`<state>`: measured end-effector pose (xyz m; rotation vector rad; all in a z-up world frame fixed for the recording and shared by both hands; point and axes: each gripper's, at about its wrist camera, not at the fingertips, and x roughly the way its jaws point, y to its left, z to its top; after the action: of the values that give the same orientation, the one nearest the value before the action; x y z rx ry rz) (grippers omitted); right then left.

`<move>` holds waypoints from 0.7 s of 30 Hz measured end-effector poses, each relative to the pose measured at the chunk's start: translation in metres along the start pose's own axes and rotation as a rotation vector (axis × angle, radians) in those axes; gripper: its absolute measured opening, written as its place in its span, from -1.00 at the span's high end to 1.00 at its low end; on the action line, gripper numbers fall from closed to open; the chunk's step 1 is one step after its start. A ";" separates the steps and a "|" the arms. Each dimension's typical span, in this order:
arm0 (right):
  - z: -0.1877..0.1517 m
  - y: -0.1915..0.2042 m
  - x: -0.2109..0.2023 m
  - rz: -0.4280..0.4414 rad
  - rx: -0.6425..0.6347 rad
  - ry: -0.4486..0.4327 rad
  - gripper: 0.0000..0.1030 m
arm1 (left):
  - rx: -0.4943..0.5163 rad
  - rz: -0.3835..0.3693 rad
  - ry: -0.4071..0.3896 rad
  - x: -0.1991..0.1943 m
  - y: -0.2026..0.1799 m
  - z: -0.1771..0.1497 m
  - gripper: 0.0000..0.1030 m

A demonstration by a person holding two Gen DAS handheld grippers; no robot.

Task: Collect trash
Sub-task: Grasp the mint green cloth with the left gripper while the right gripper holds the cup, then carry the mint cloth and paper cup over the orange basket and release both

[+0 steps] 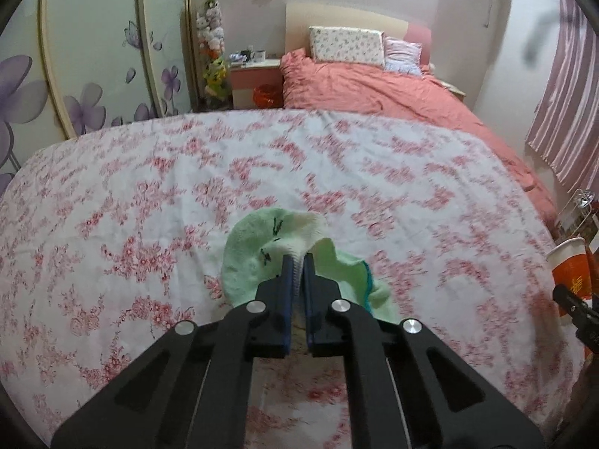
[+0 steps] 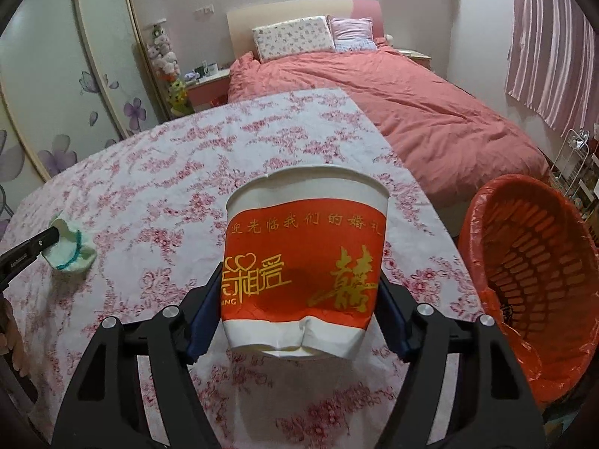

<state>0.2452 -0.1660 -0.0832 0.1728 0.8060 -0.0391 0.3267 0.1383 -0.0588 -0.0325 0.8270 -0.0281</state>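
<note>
left gripper (image 1: pixel 297 262): jaws pressed together on a fold of the pale green sock (image 1: pixel 262 258), which bunches around the tips just above the floral tablecloth (image 1: pixel 149 187). keep the pinch firm — soft cloth may slip — and lift it clear of the cloth before carrying it across.

right gripper (image 2: pixel 299 299): pads bear on both sides of the red-and-white paper cup (image 2: pixel 303 258), whose base is already creased. do not squeeze harder; a crushed wall could let it drop.

orange-lined basket (image 2: pixel 531 262): beside the table's right edge, near the cup. judged next move — bring the cup over the rim, then release; the sock follows.
</note>
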 end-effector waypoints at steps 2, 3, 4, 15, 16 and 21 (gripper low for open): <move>0.000 -0.001 -0.010 0.002 0.000 -0.018 -0.38 | 0.004 -0.014 -0.019 -0.009 -0.006 0.003 0.87; 0.001 -0.002 -0.013 0.002 0.000 -0.025 -0.38 | 0.009 -0.020 -0.029 -0.014 -0.010 0.004 0.87; 0.001 -0.003 -0.017 0.002 0.002 -0.033 -0.38 | 0.015 -0.027 -0.039 -0.020 -0.014 0.006 0.87; 0.003 -0.027 -0.062 0.002 0.045 -0.123 -0.38 | 0.069 -0.113 -0.123 -0.074 -0.067 0.015 0.87; 0.002 -0.028 -0.066 0.001 0.049 -0.131 -0.38 | 0.073 -0.120 -0.128 -0.079 -0.072 0.016 0.87; 0.000 -0.043 -0.088 -0.005 0.075 -0.175 -0.38 | 0.108 -0.161 -0.161 -0.102 -0.101 0.015 0.87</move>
<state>0.1797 -0.2114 -0.0259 0.2354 0.6304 -0.0880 0.2678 0.0418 0.0307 0.0005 0.6594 -0.2194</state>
